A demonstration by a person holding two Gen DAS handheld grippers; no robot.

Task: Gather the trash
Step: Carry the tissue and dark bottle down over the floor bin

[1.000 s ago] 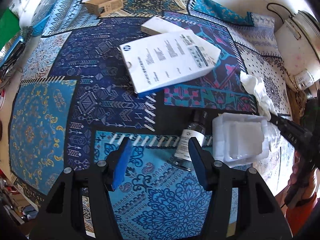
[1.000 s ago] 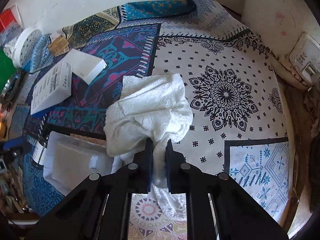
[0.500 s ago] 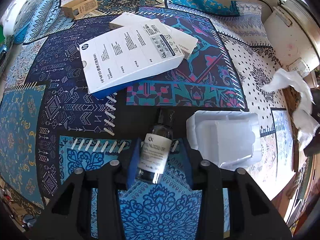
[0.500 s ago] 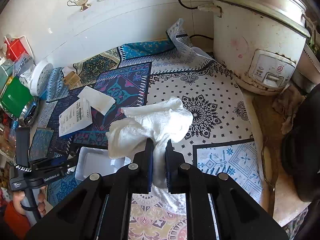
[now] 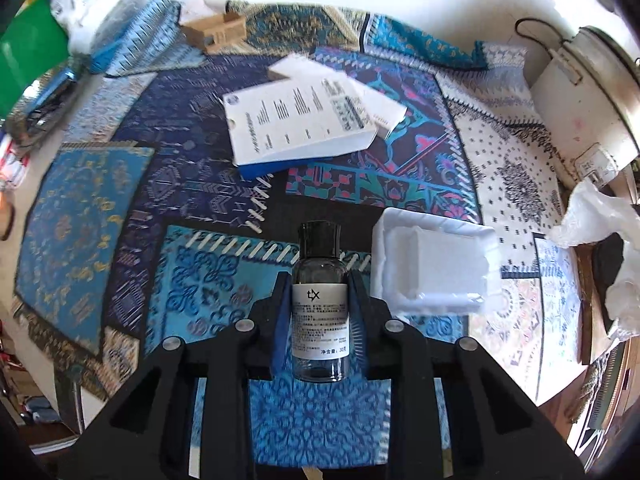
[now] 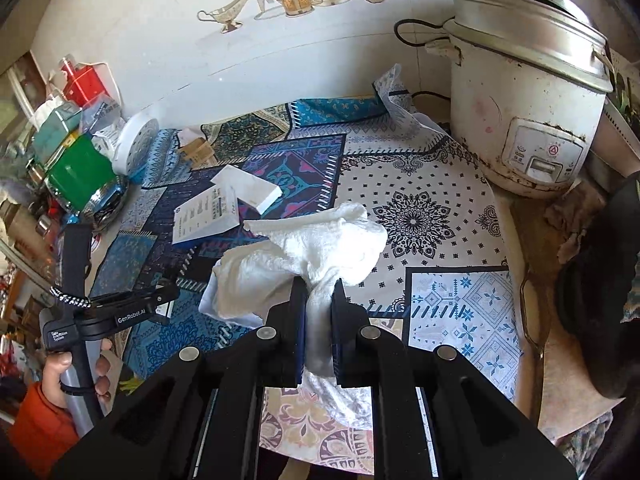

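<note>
A small clear bottle with a black cap and a white label stands between the blue pads of my left gripper. Its jaws are closing and the pads press on the bottle's sides, holding it just above the patterned cloth. My right gripper is shut on a crumpled white paper towel, held up over the table. The same paper towel shows at the right edge of the left wrist view. In the right wrist view the left gripper sits low at the left, held by a hand.
A white foam tray lies right of the bottle. Behind it a printed white box leans on another white box, with a small cardboard box farther back. A rice cooker stands at the back right. Clutter with a green container fills the left edge.
My left gripper moved over the lying bottle, shut on it and lifted it slightly. The right gripper rose and drew back with the paper towel, so more of the wall and cooker shows.
</note>
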